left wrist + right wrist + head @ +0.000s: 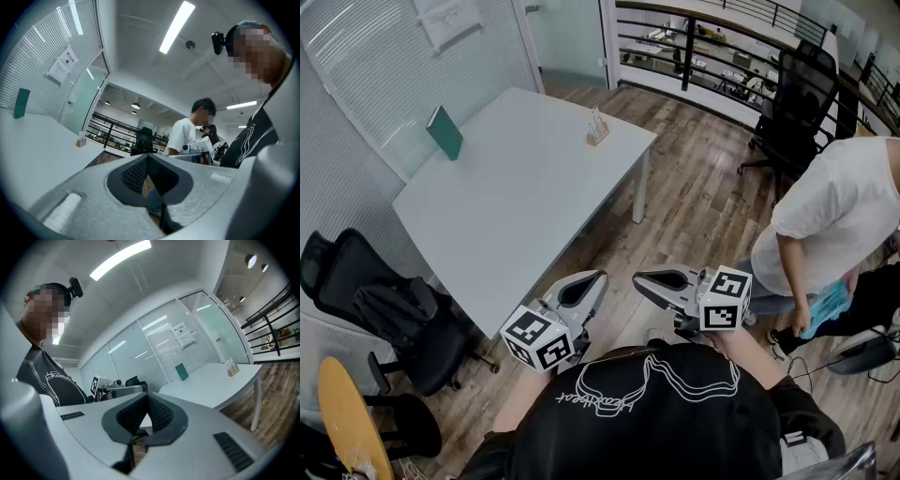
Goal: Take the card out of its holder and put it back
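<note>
One white tabletop (516, 197) stands on a wood floor (703, 206) with two black chairs (384, 319) near, one card (596, 120) sits in its holder (598, 139) at the tabletop's upper right edge, and the left gripper (594, 277) and right gripper (641, 277) at the bottom have fingers clenched on nothing.

The white worktop (516, 202) carries two things, well apart: a flat green panel (444, 132) standing upright near its far left corner, and a small holder (598, 139) with the card (596, 119) upright in it near the far right edge.
</note>
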